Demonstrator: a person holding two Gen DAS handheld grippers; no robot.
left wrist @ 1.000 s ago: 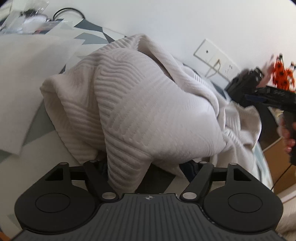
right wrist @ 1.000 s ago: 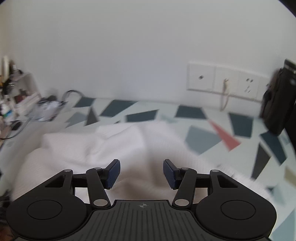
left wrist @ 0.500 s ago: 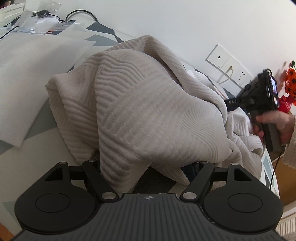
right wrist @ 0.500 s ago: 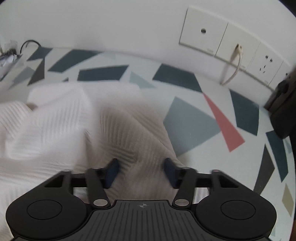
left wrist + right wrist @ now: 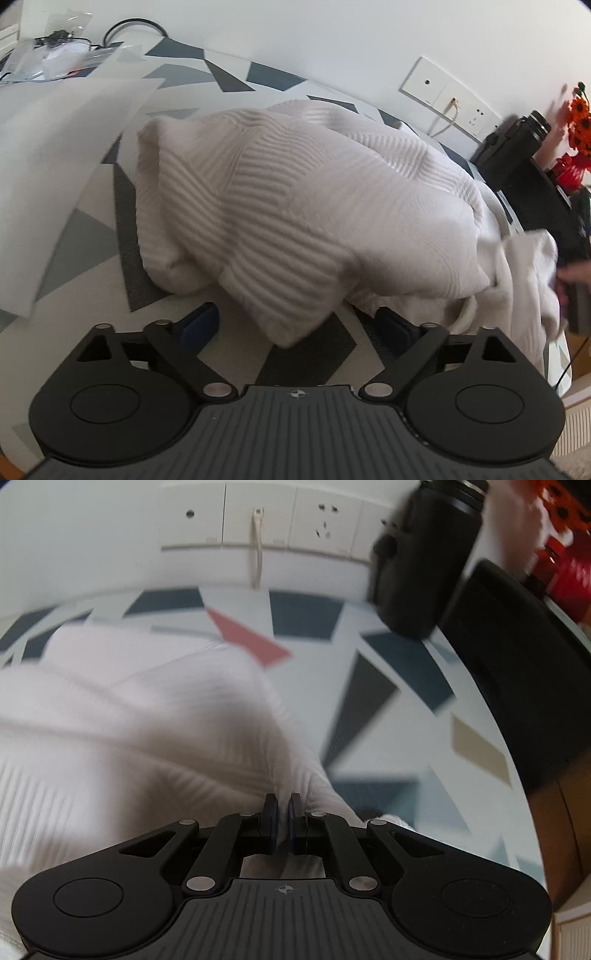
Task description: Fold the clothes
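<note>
— What lies on the tabletop (image 5: 88, 236) here?

— A cream ribbed knit sweater (image 5: 295, 206), bunched in a loose mound on a cloth patterned with grey, dark blue and red triangles. One rolled fold of the sweater spills toward the camera in the left wrist view.

— And the left gripper (image 5: 295, 326)?

— Its blue-padded fingers (image 5: 199, 321) stand wide apart, low over the patterned cloth, one on each side of that near fold. They do not close on the knit.

— The right gripper (image 5: 283, 821)?

— In the right wrist view its fingers are drawn together, clamped on a pinch of the sweater's edge, with a thin ridge of fabric showing between the pads. The knit rises away to the left and is blurred.

— What else is in frame?

— A white wall with a row of sockets (image 5: 258, 515), one with a pale cable (image 5: 257, 550) plugged in. A black cylindrical container (image 5: 421, 554) stands at the far right edge of the tabletop, and orange flowers (image 5: 580, 125) show beside it in the left view. At the far left corner sit clear plastic bags (image 5: 55, 51) and a looped black cord (image 5: 133, 29). A person's hand (image 5: 569, 280) appears at the right margin of the left view, beside the hanging end of the sweater.
</note>
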